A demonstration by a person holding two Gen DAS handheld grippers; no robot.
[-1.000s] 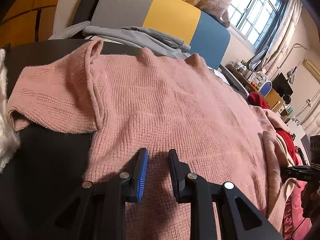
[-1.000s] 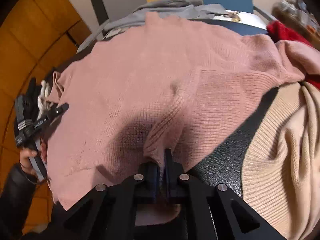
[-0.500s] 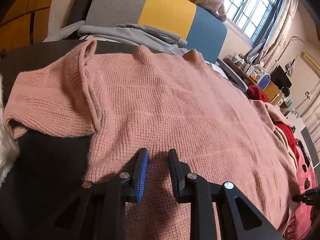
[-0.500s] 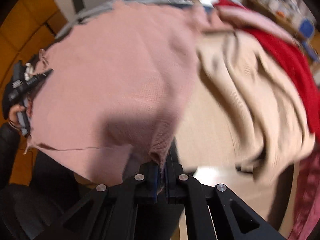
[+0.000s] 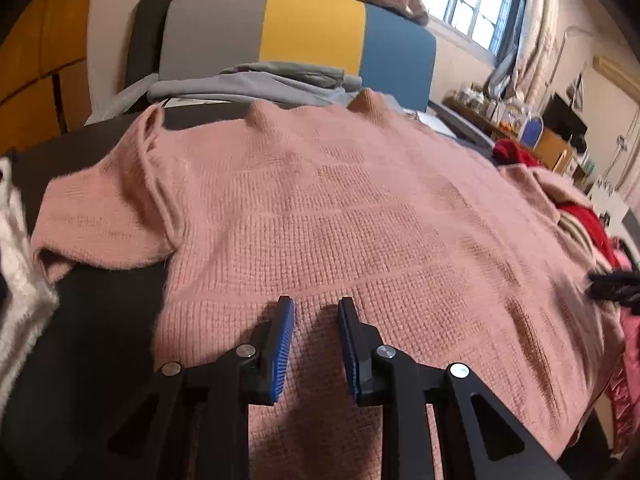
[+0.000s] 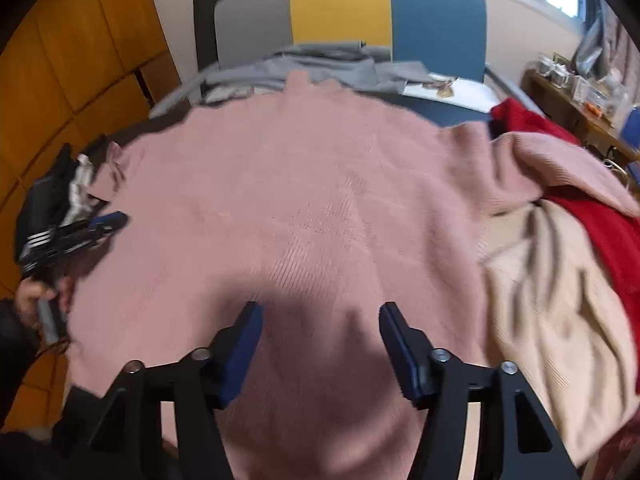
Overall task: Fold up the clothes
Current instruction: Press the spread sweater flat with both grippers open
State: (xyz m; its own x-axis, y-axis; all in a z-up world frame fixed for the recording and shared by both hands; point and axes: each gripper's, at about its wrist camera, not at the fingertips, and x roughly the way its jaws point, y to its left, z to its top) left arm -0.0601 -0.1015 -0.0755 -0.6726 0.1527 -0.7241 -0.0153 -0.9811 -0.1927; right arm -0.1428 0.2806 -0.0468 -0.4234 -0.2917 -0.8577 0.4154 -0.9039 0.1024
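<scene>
Left wrist view: left claw (image 5: 316, 314) sits over the near hem of the pink sweater (image 5: 340, 220), its blue-padded fingers (image 5: 282, 344) set a little apart with nothing between them. Pink sweater lies spread flat on a dark tabletop (image 5: 92, 320), one short sleeve folded out to the left. White fuzzy garment (image 5: 16, 280) lies at the left edge. Beyond the collar rests a heap of grey clothes (image 5: 256, 80), and behind that a grey, yellow and blue panel (image 5: 312, 36).

Right wrist view: right claw (image 6: 320, 320) hovers above the sweater's near portion, fingers spread wide, gripping nothing. Left claw (image 6: 108, 222) appears at the sweater's left edge, held by a hand (image 6: 36, 300). To the right lie a beige knit (image 6: 560, 340) and a red garment (image 6: 600, 216), touching the sweater's right sleeve. Motion blur limits finer detail.
</scene>
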